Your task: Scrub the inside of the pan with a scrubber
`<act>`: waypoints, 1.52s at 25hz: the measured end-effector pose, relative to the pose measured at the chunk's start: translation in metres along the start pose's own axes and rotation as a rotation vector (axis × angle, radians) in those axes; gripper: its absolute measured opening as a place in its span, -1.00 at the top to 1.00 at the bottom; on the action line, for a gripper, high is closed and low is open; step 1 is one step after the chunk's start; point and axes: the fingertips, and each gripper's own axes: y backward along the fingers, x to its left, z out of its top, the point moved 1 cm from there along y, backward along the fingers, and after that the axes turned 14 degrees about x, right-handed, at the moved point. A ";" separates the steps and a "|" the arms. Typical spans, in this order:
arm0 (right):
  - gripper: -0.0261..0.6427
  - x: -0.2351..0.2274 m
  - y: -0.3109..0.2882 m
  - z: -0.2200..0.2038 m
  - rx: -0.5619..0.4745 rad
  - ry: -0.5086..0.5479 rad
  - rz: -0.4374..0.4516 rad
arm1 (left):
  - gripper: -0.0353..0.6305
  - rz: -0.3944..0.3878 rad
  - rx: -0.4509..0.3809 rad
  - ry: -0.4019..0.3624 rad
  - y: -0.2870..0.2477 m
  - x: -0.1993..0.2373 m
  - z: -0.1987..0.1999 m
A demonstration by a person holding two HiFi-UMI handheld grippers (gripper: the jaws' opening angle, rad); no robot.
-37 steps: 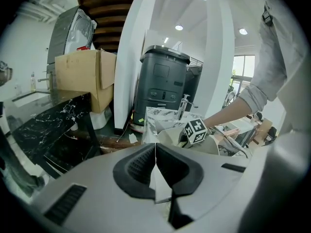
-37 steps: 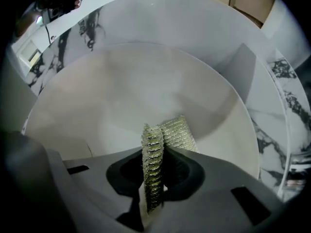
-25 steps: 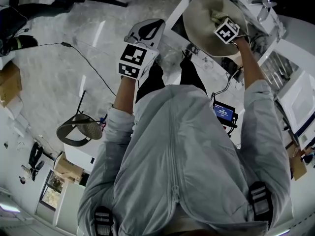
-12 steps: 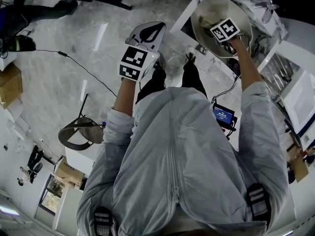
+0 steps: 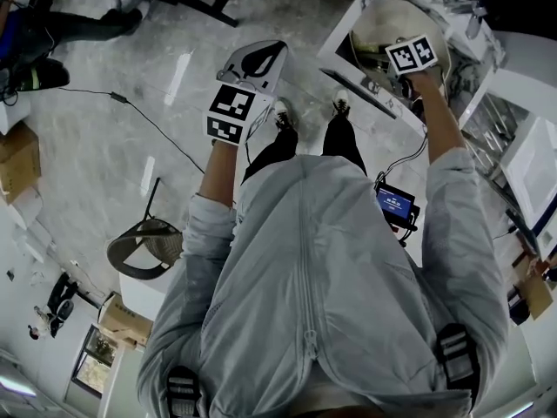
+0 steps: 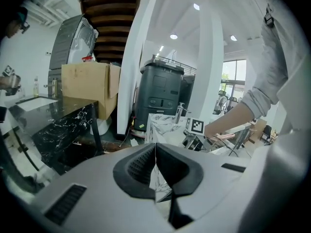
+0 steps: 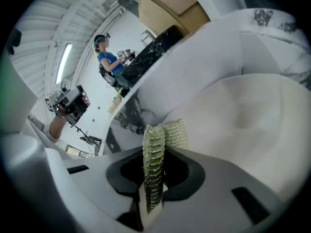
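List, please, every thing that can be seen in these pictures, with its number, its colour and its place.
pan: one, pale beige, upper right of the head view, in front of the right tool.
scrubber: one, yellow-green, between the right tool's jaws, at the pan's inside.
cardboard box: one, brown, behind a dark marbled table, left gripper view.
chair: one, grey, on the floor at the person's left.
cable: one, black, across the floor.
screen: one, blue-lit, by the person's right side.
other person: one, blue top, far off in the right gripper view.
left tool: one, pale grey with black pads, shut, empty.
right tool: one, same colours, shut on the scrubber.
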 end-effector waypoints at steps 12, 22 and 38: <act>0.67 0.073 0.132 -0.028 -0.410 0.034 -0.629 | 0.82 -0.109 -0.131 -0.141 0.037 -0.035 0.026; 0.67 0.181 0.259 -0.144 -0.685 0.111 -0.920 | 0.82 -0.115 -0.261 -0.297 0.047 -0.137 0.087; 0.67 0.255 0.396 -0.270 -0.991 0.025 -1.140 | 0.82 -0.104 -0.443 -0.491 0.067 -0.282 0.181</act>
